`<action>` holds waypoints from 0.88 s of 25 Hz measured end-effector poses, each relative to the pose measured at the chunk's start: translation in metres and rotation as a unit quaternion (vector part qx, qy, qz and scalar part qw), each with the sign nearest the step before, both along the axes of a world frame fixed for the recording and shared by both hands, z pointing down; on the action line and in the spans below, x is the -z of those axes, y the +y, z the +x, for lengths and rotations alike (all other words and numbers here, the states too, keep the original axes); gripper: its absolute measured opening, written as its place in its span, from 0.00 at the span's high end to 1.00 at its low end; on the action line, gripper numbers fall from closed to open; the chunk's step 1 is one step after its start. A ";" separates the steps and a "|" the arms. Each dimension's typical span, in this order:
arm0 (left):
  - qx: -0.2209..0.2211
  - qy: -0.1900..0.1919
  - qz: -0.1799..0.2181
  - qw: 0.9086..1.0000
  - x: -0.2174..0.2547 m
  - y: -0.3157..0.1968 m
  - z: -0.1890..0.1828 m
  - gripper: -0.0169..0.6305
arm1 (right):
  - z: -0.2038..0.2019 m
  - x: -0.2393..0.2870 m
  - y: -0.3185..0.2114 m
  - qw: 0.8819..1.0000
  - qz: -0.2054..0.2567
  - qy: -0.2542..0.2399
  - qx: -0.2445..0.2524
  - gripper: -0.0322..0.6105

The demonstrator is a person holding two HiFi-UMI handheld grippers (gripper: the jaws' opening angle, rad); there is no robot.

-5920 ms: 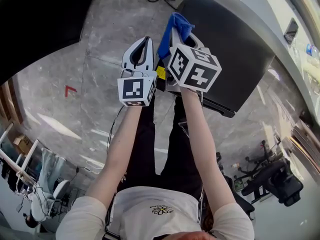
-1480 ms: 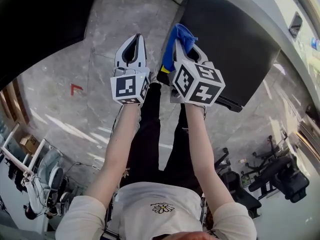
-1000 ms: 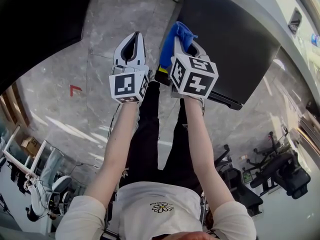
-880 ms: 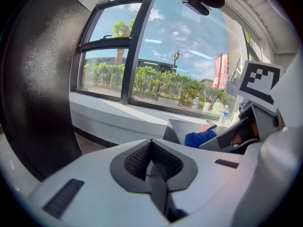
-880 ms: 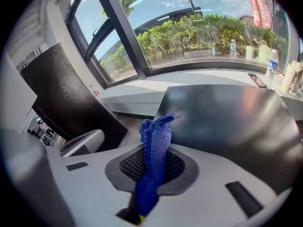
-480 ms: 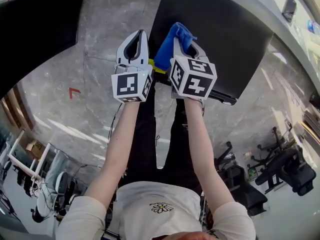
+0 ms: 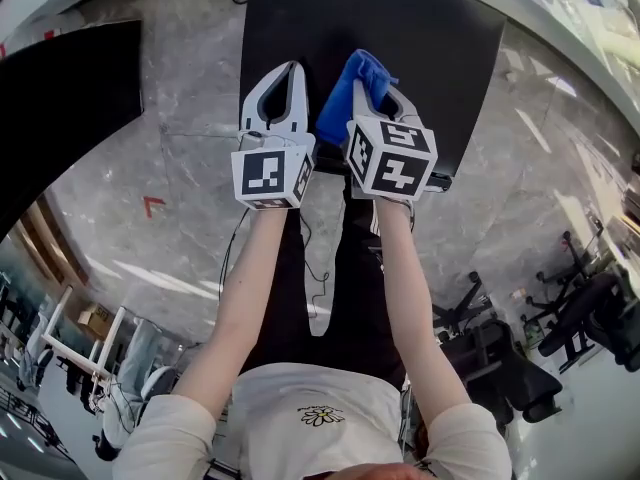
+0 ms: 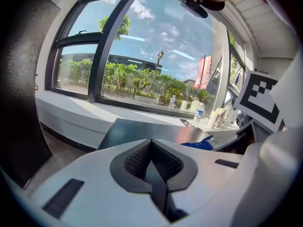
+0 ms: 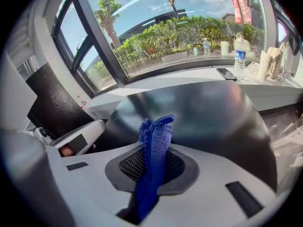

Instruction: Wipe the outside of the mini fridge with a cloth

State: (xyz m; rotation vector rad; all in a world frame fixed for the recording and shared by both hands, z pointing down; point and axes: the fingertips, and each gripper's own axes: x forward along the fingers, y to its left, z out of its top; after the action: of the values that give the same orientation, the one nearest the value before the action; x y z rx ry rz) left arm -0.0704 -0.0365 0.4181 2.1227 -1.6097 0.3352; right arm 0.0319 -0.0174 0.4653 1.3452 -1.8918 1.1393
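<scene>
Mini fridge (image 7: 420, 48) now squarely ahead, both grippers over its top
Right gripper (image 7: 374, 93) pinches blue cloth (image 7: 345, 88); left gripper (image 7: 283, 83) closed, empty; wiping seemingly unstarted

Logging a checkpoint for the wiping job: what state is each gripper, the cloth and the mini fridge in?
Left gripper: shut, empty.
Right gripper: shut on cloth.
Cloth: bunched, pinched between the right jaws, sticking out past them.
Mini fridge: visible top bare; door state cannot be judged.
</scene>
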 end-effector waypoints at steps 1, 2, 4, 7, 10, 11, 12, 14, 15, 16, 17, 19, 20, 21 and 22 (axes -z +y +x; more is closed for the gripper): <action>-0.006 0.002 0.000 1.000 0.000 -0.001 0.010 0.97 | 0.009 -0.001 0.000 1.000 0.000 0.001 -0.005 0.85; -0.012 0.003 0.000 1.000 0.000 -0.002 0.020 0.97 | 0.019 -0.001 0.000 1.000 0.001 0.002 -0.010 0.85; -0.023 0.004 -0.001 1.000 0.000 -0.003 0.037 0.97 | 0.036 -0.002 0.001 1.000 0.004 0.006 -0.013 0.85; -0.037 0.002 -0.004 0.999 -0.003 -0.002 0.059 0.97 | 0.061 -0.004 0.003 1.000 0.009 0.013 -0.013 0.85; -0.048 -0.003 -0.007 0.999 -0.007 -0.001 0.077 0.97 | 0.088 -0.005 0.005 0.999 0.010 0.017 -0.029 0.85; -0.050 -0.003 -0.008 0.999 -0.008 -0.001 0.082 0.97 | 0.098 -0.005 0.006 0.999 0.010 0.019 -0.035 0.85; -0.053 -0.004 -0.008 0.999 -0.008 -0.001 0.087 0.97 | 0.106 -0.005 0.007 0.999 0.011 0.021 -0.040 0.85; -0.060 -0.004 -0.008 0.998 -0.009 0.000 0.097 0.97 | 0.121 -0.005 0.009 0.999 0.014 0.028 -0.041 0.85; -0.063 -0.004 -0.008 0.998 -0.008 0.001 0.102 0.97 | 0.128 -0.005 0.010 0.999 0.016 0.032 -0.037 0.85; -0.066 -0.004 -0.008 0.998 -0.008 0.002 0.107 0.97 | 0.134 -0.005 0.012 0.999 0.018 0.038 -0.032 0.85; -0.068 -0.003 -0.007 0.998 -0.007 0.002 0.111 0.97 | 0.140 -0.004 0.013 0.998 0.021 0.044 -0.026 0.85; -0.072 -0.004 -0.006 0.997 -0.006 0.002 0.119 0.97 | 0.153 -0.004 0.014 0.998 0.023 0.054 -0.021 0.85; -0.072 -0.004 -0.006 0.997 -0.006 0.002 0.123 0.97 | 0.160 -0.003 0.015 0.998 0.024 0.057 -0.023 0.85; -0.073 -0.004 -0.006 0.997 -0.006 0.002 0.127 0.97 | 0.168 -0.003 0.015 0.998 0.024 0.058 -0.027 0.85; -0.073 -0.004 -0.005 0.997 -0.006 0.002 0.130 0.97 | 0.175 -0.003 0.015 0.997 0.023 0.058 -0.034 0.85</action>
State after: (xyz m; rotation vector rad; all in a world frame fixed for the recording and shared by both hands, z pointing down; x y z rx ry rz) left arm 0.0601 -0.0346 0.4244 2.2397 -1.4562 0.3986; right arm 0.2067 -0.0020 0.4685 1.4795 -1.8116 1.0326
